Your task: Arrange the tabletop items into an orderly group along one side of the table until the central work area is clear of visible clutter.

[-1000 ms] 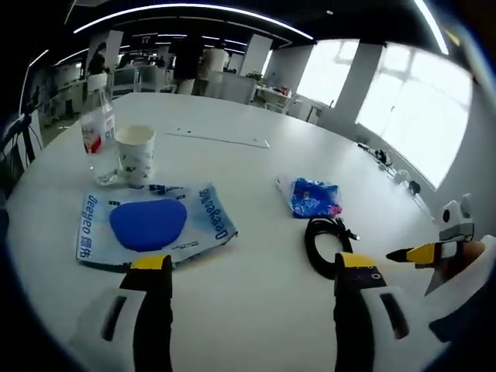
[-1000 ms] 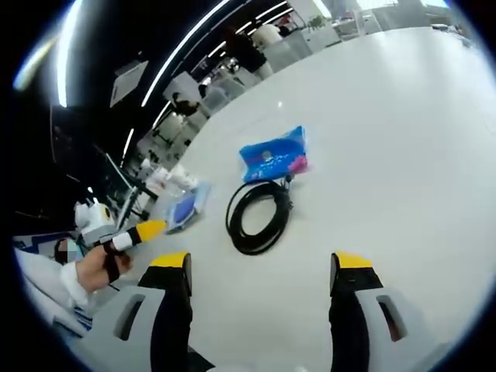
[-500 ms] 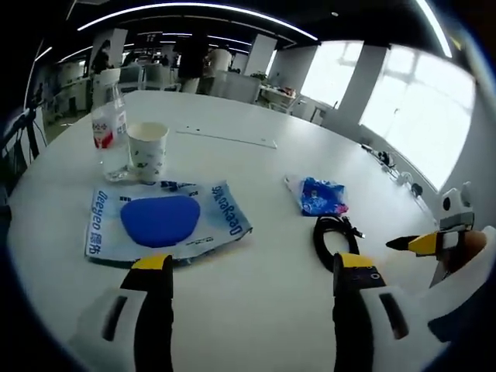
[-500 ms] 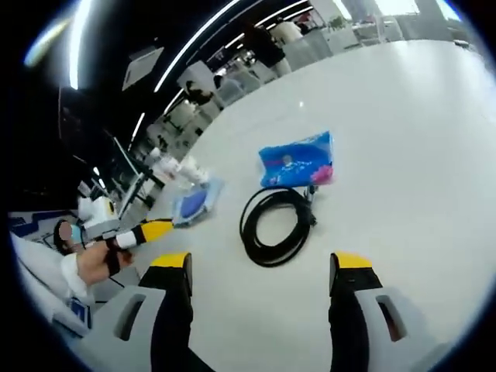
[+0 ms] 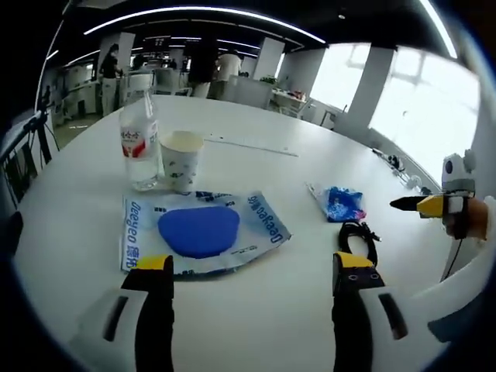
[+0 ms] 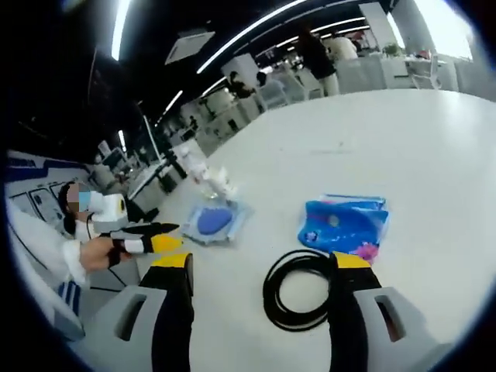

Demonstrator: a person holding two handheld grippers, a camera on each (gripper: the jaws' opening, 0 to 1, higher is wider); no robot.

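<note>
Your 2 grippers, left (image 5: 246, 273) and right (image 6: 258, 270), gape wide, holding nothing, above the coiled cable (image 6: 298, 289).

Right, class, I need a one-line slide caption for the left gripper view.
Open left gripper faces a white table holding a water bottle, paper cup, blue pouch, snack packet and coiled cable.

Left gripper (image 5: 248, 271): jaws wide apart, nothing between them, hovering. Right gripper (image 6: 260, 267): same, jaws spread and empty. Right gripper also enters the left gripper view from the right, yellow tip pointing left, held in a hand (image 5: 465, 217). Left gripper appears in the right gripper view at far left, gripped by a hand (image 6: 97, 252) with a white sleeve (image 6: 39, 244).
</note>
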